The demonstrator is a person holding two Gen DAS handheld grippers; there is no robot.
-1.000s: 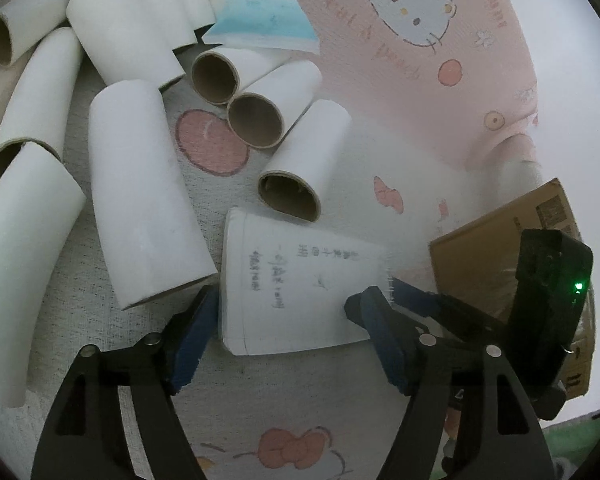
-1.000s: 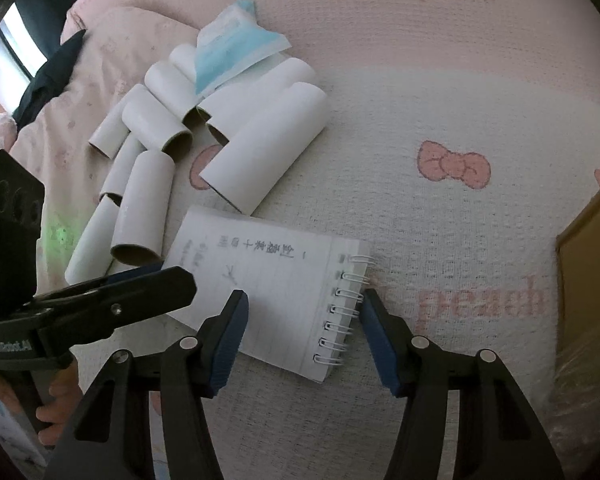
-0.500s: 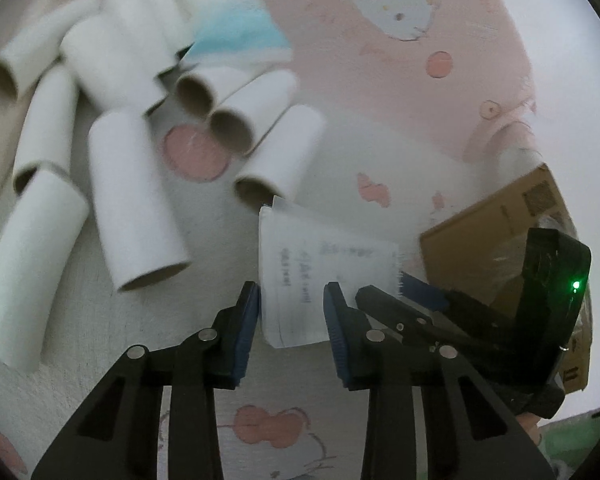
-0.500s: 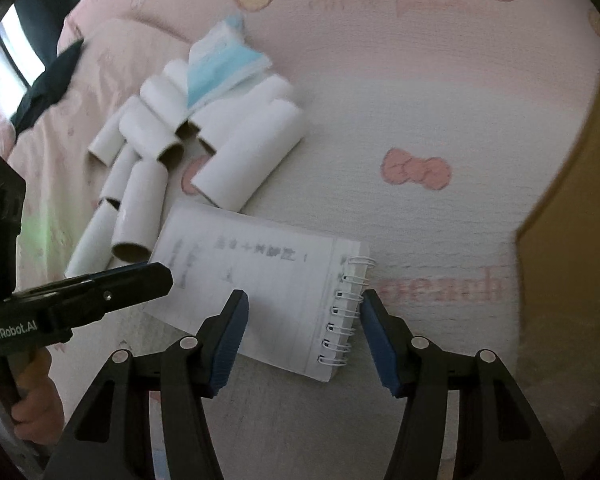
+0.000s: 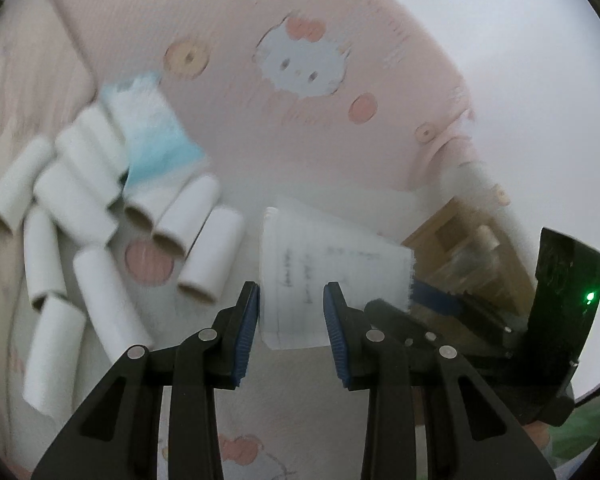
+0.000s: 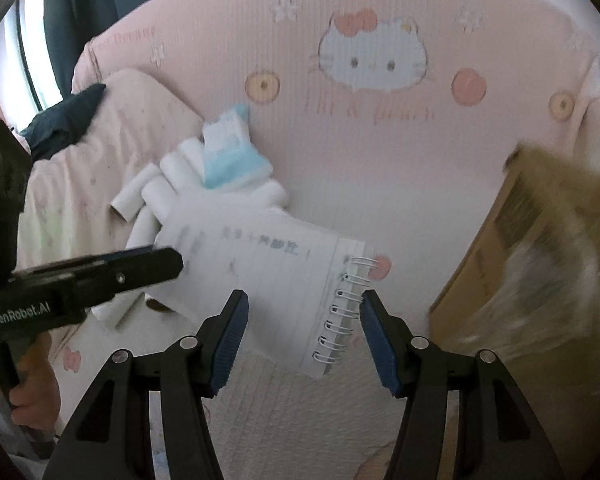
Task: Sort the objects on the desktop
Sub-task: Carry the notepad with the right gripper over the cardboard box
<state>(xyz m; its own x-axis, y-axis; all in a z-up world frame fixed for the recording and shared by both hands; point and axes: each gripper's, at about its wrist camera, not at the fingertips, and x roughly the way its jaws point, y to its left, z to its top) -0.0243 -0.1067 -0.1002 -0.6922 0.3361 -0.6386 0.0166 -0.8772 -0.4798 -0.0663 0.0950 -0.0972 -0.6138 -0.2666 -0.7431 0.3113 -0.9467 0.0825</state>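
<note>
- The small white spiral-bound notepad [image 6: 268, 276] with lined, handwritten pages is lifted clear of the pink cartoon-cat print blanket [image 6: 380, 152], carried between the two tools.
- The left gripper [image 5: 292, 322], black with blue ribbed pads, has closed in from a wide spread and now pinches the notepad's plain edge, the side away from the wire coil; the page stands between the two pads in its own view.
- The right gripper [image 6: 302, 330] pinches the coil end of the notepad: its right pad meets the wire spiral, and its left pad lies against the page's lower edge.
- In the right wrist view the left gripper's black arm comes in from the left of the notepad and covers the page's far corner; a hand [image 6: 32, 384] grips its handle below.
- A heap of white cardboard tubes [image 5: 96, 240] lies on the blanket just left of the notepad.
- A blue and white face mask [image 5: 152, 140] rests on the far end of that heap, up-left of the notepad.
- A brown cardboard box [image 6: 540, 264] stands right of the notepad, blurred; I cannot make out what is inside.
</note>
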